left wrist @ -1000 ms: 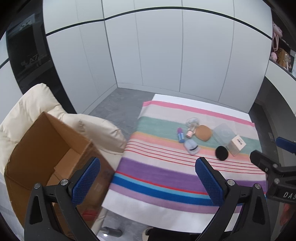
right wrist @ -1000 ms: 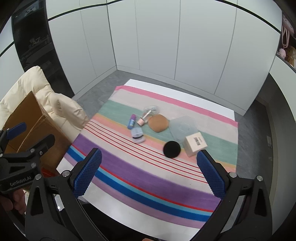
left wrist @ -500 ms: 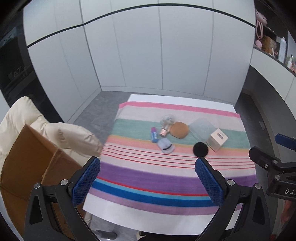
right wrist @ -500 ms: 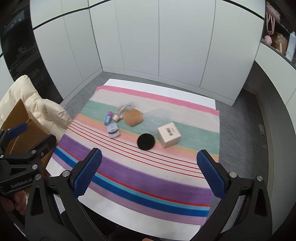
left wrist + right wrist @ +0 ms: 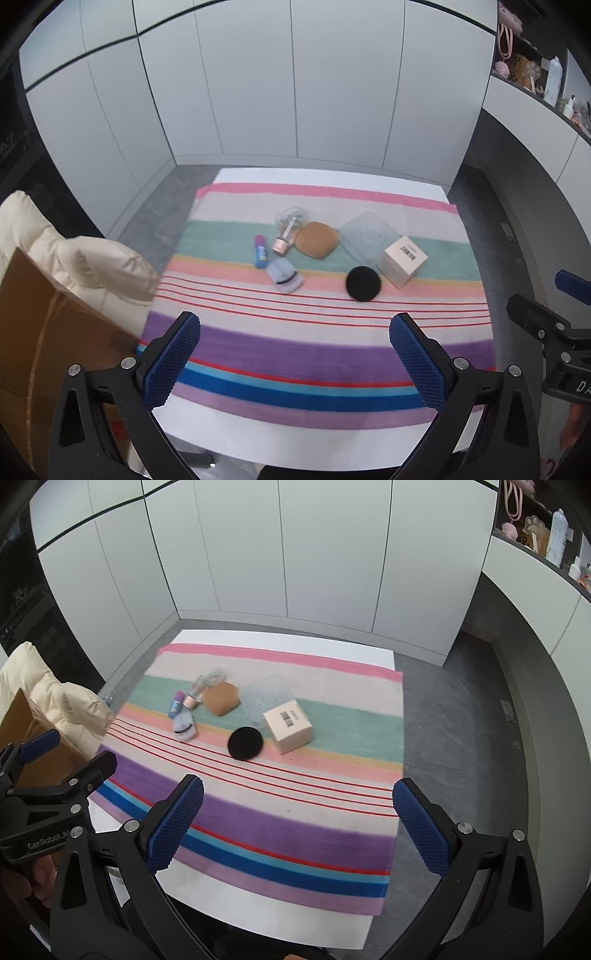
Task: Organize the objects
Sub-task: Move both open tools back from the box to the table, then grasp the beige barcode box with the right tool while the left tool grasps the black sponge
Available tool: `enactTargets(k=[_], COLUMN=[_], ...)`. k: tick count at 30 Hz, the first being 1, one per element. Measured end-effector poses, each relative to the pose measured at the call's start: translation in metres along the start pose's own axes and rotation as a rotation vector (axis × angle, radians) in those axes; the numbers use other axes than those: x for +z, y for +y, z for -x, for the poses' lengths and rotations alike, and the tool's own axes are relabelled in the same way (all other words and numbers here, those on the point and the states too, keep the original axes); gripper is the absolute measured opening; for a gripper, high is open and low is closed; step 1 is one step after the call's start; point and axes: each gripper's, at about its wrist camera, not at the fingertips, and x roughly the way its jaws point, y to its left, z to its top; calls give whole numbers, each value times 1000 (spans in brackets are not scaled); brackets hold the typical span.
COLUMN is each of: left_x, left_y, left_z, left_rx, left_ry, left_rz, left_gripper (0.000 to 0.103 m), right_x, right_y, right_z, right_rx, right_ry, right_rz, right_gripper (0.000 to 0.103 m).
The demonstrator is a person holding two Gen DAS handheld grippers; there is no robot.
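Purple-capped tube [image 5: 260, 250] lying lengthwise, cap far

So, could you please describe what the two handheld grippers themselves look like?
Both are alike. The left gripper and the right gripper have matte black angular frames with silver screws, each ending in two fingers faced with blue, grid-textured pads. Seen from the right wrist view, the left gripper's body carries white lettering, seemingly "GenRobot.AI". No cables or sleeves show.
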Motion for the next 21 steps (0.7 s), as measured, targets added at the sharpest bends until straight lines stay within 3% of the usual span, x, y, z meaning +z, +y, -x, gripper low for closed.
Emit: enactTargets(k=[9,21], left_x=[1,-10], left_y=[-31,-30], left_z=[-59,-139], left_rx=[-50,-44], left_ry=[82,164], left_rz=[-87,-51], left_gripper=[102,98], right_x=[-1,7], right_y=[-12,-9], right_z=[-41,-135], right_rx=[-39,-39], right_ry=[27,90], right_rz=[36,141], right_gripper=[103,103])
